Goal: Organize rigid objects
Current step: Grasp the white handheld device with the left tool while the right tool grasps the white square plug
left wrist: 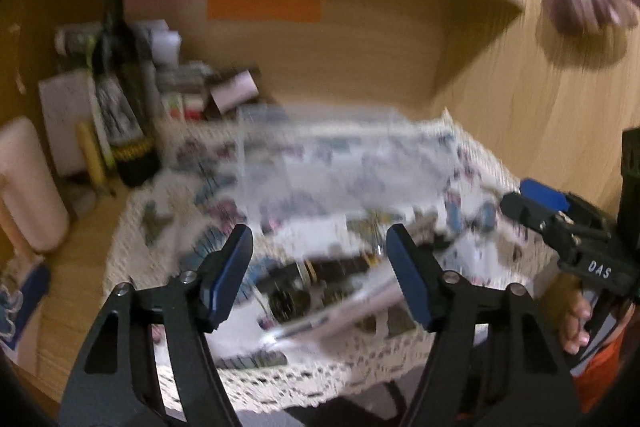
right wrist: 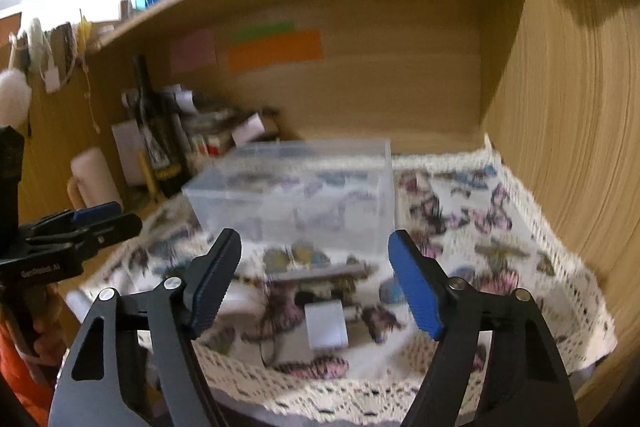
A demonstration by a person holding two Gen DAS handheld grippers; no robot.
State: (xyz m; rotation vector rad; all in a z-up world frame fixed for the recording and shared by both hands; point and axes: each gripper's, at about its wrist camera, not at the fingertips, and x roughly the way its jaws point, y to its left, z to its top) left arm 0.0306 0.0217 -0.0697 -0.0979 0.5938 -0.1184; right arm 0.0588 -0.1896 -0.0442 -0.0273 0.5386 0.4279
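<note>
Wooden alcove (right wrist: 400,75), clear box (right wrist: 296,187), contents blurred

Butterfly-printed white lace cloth (right wrist: 500,227); clear box (right wrist: 296,187); orange note (right wrist: 276,51).

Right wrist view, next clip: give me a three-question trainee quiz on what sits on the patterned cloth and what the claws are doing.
1. True or false: the clear plastic box stands on the butterfly-print cloth.
2. Which lies nearest the right claw? A) dark bottle B) small white block C) orange paper
3. Fill in: both the right claw and the left claw are ____ and hold nothing.

Key: 1 true; 2 B; 3 open
</note>
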